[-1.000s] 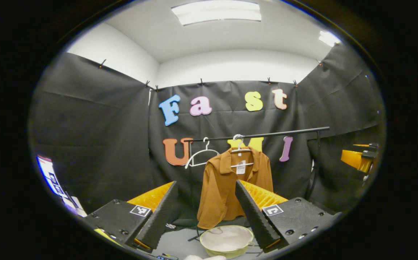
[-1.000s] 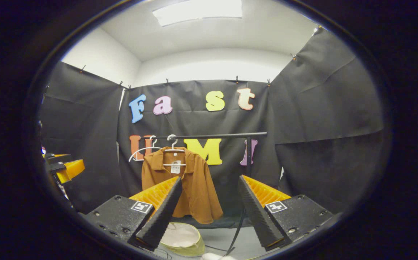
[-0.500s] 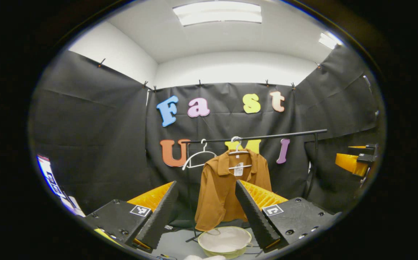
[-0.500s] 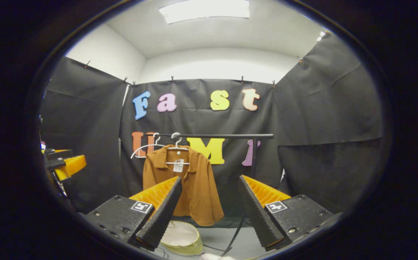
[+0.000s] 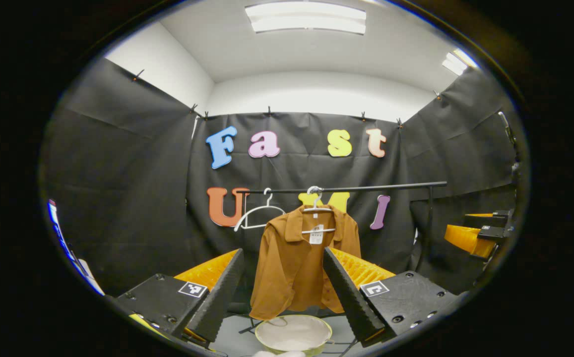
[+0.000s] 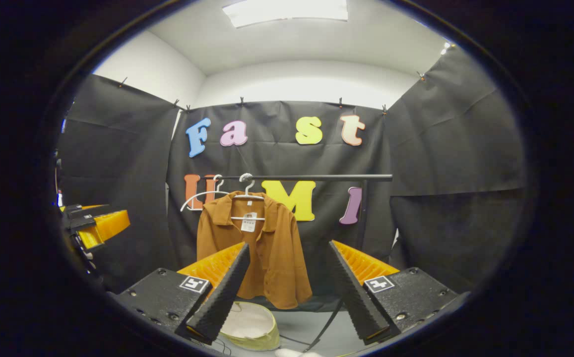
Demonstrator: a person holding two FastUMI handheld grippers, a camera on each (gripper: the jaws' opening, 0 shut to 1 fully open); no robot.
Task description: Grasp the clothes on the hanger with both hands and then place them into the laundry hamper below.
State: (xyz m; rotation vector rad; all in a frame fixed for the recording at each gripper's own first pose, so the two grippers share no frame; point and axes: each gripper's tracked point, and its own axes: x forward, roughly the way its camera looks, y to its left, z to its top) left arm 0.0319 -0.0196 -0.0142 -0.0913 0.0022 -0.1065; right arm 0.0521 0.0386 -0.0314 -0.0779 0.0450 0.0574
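While hanging, brown shirt (image 5: 296, 267), collared, unbuttoned

Shirt (image 5: 296, 265) is solid rust-brown, no print, with a small white tag at the collar; it hangs on a white hanger (image 5: 316, 208), a second bare white hanger (image 5: 259, 215) beside it, both on a black rail (image 5: 366, 187). Laundry hamper (image 5: 294, 333) has a pale yellow-green rim and white lining. Gripper bodies are black with small black-and-white square markers (image 5: 192, 289), booth wall (image 5: 118, 198) plain black cloth, upper wall and ceiling (image 5: 316, 89) white, floor (image 6: 311, 332) grey.
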